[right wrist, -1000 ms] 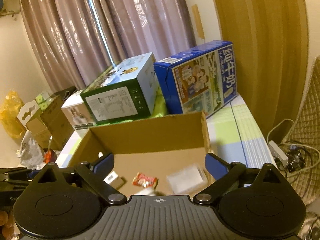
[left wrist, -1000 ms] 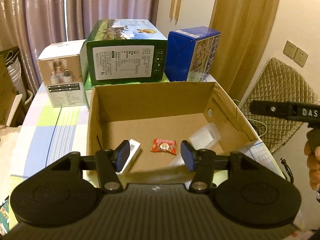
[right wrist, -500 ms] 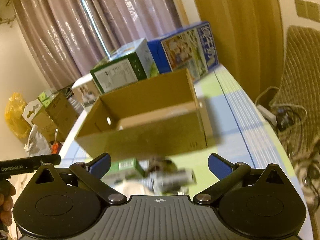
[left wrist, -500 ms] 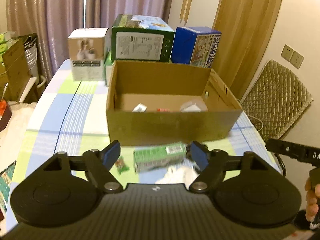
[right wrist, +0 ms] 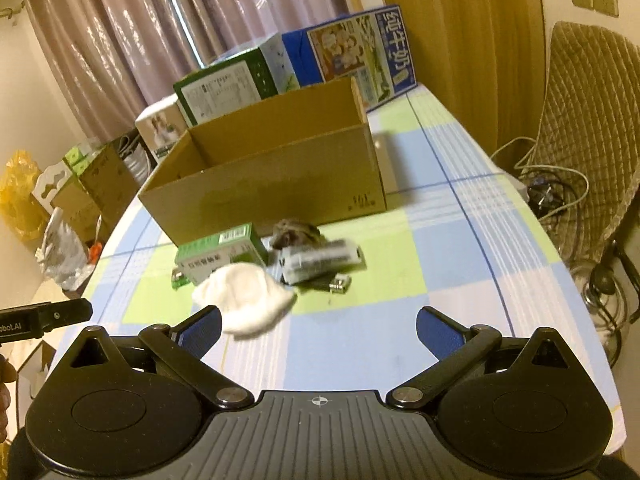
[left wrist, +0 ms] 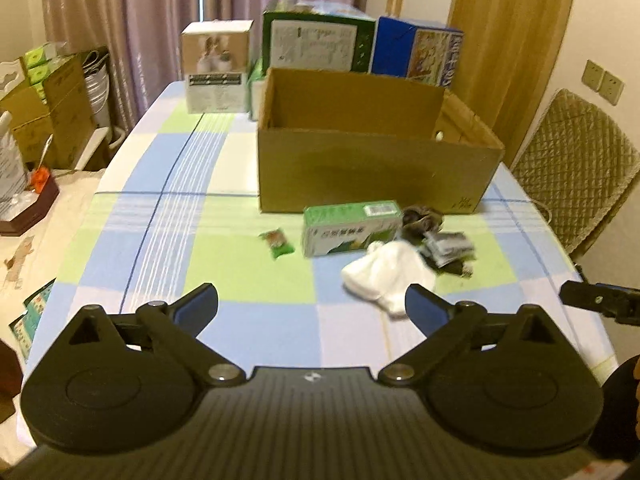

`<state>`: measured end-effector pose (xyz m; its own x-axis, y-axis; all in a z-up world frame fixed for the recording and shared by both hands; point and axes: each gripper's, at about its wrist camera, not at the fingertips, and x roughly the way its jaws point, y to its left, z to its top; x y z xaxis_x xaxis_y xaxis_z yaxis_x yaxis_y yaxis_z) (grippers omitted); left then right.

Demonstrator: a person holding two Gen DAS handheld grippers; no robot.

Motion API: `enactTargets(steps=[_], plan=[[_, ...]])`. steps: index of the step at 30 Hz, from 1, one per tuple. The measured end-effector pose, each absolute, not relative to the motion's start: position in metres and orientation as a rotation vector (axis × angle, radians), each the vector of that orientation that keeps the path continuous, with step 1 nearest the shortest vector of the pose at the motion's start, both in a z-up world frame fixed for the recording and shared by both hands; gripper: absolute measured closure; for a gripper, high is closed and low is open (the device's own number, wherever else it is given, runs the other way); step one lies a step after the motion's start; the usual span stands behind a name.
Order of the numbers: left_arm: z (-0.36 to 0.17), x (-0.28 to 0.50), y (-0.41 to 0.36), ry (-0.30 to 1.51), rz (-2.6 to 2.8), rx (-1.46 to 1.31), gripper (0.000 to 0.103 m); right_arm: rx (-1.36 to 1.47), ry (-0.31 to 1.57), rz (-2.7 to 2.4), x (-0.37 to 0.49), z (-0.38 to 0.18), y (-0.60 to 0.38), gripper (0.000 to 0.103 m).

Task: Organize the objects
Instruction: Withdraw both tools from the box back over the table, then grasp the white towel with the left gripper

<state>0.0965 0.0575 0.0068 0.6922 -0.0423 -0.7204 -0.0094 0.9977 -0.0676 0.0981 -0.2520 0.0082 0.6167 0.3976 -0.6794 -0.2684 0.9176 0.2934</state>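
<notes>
An open cardboard box [left wrist: 372, 174] [right wrist: 272, 196] stands on the checked tablecloth. In front of it lie a green carton [left wrist: 350, 228] [right wrist: 222, 254], a small green sachet [left wrist: 277, 243], a white sock [left wrist: 386, 276] [right wrist: 244, 298], a dark crumpled lump [left wrist: 422, 218] [right wrist: 294, 232] and a silvery packet [left wrist: 448, 246] [right wrist: 320, 260]. My left gripper [left wrist: 312, 306] hovers open over the near table, short of the pile. My right gripper [right wrist: 318, 326] is open too, just behind the sock, with nothing between its fingers.
Behind the cardboard box stand a white box [left wrist: 216, 70], a green box [left wrist: 318, 42] [right wrist: 228, 88] and a blue box [left wrist: 418, 54] [right wrist: 360, 50]. A quilted chair [left wrist: 576, 168] [right wrist: 588, 120] and cables [right wrist: 552, 192] sit right of the table. Cartons are stacked at the left [left wrist: 52, 108].
Both grippers have pulled back and away from above the box toward the near table edge. The box's inside is out of sight, and the loose pile before it has come into view.
</notes>
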Motion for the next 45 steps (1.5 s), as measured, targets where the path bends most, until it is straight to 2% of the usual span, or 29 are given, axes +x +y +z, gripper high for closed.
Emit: enactTargets(steps=[11, 30, 34, 39, 41, 44, 45], plan=[[-0.011, 0.106, 0.035, 0.827, -0.074, -0.018, 0.005, 0.154, 0.852, 0.379, 0.107, -0.012, -0.251, 0.002], [-0.067, 0.175, -0.006, 0.872, -0.237, 0.111, 0.006, 0.137, 0.911, 0.372, 0.157, -0.052, -0.257, 0.003], [-0.083, 0.192, -0.019, 0.899, -0.294, 0.184, 0.015, 0.141, 0.924, 0.379, 0.167, -0.059, -0.255, 0.007], [-0.1, 0.209, -0.032, 0.903, -0.339, 0.266, 0.016, 0.144, 0.939, 0.378, 0.173, -0.066, -0.254, 0.008], [-0.105, 0.214, -0.034, 0.909, -0.342, 0.278, 0.022, 0.143, 0.945, 0.379, 0.175, -0.068, -0.252, 0.008], [-0.111, 0.22, -0.031, 0.933, -0.352, 0.236, 0.037, 0.148, 0.952, 0.388, 0.181, -0.07, -0.247, 0.01], [-0.111, 0.22, -0.029, 0.938, -0.36, 0.213, 0.046, 0.15, 0.953, 0.393, 0.183, -0.071, -0.245, 0.012]])
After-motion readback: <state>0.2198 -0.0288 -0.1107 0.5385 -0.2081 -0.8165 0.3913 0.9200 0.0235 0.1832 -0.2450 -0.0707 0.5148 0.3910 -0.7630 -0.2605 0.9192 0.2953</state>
